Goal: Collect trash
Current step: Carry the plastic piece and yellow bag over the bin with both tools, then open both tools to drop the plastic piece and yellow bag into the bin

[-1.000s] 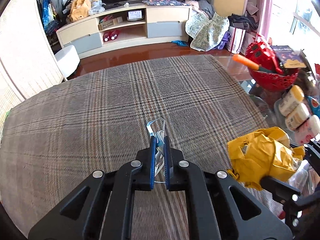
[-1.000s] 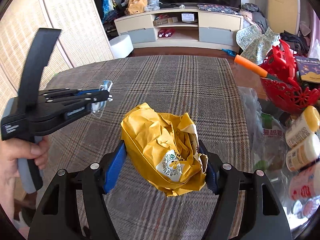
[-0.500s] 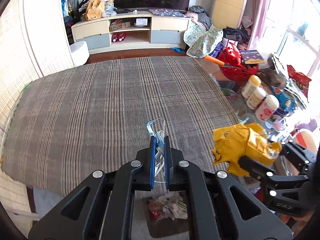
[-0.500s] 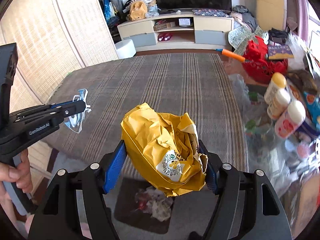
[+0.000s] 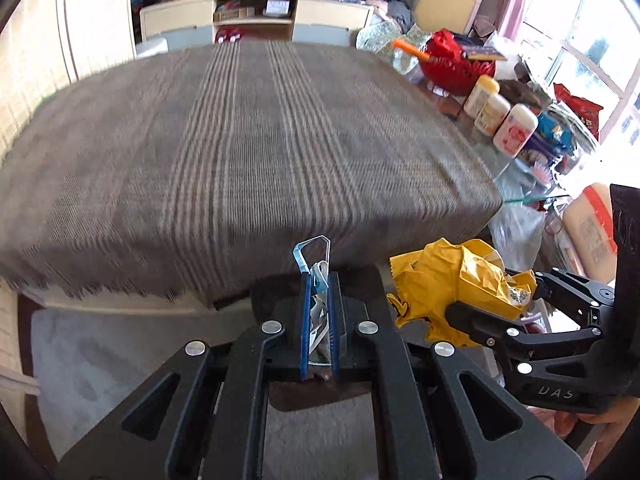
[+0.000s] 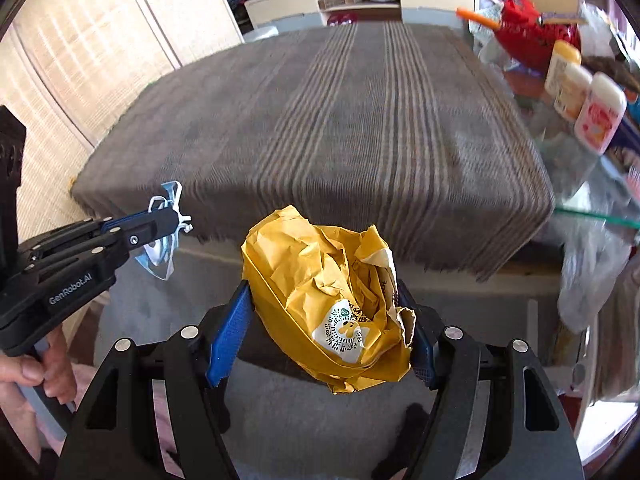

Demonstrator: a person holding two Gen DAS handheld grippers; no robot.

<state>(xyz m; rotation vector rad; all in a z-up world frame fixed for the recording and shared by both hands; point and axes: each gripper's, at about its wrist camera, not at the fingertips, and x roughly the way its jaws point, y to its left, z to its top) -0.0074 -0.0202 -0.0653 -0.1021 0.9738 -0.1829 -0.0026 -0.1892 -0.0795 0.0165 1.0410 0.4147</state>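
My left gripper [image 5: 319,280] is shut on a clear plastic wrapper [image 5: 314,256] with blue edges; it also shows in the right wrist view [image 6: 164,236]. My right gripper [image 6: 328,320] is shut on a crumpled yellow paper bag [image 6: 320,292], which shows in the left wrist view [image 5: 452,280] to the right of the left gripper. Both grippers hang off the near edge of the table, above the grey floor. A dark bin [image 5: 320,392] lies under the left gripper, mostly hidden by it.
A table with a brown plaid cloth [image 5: 240,128] fills the middle. On its right stand a red basket [image 5: 456,60], white bottles [image 5: 516,128] and snack packets [image 5: 576,104]. A TV cabinet [image 5: 256,16] stands at the back, a woven screen [image 6: 80,52] at the left.
Both grippers have pulled back off the table and now hang beyond its near edge over the floor. Each keeps its hold on its piece of trash.
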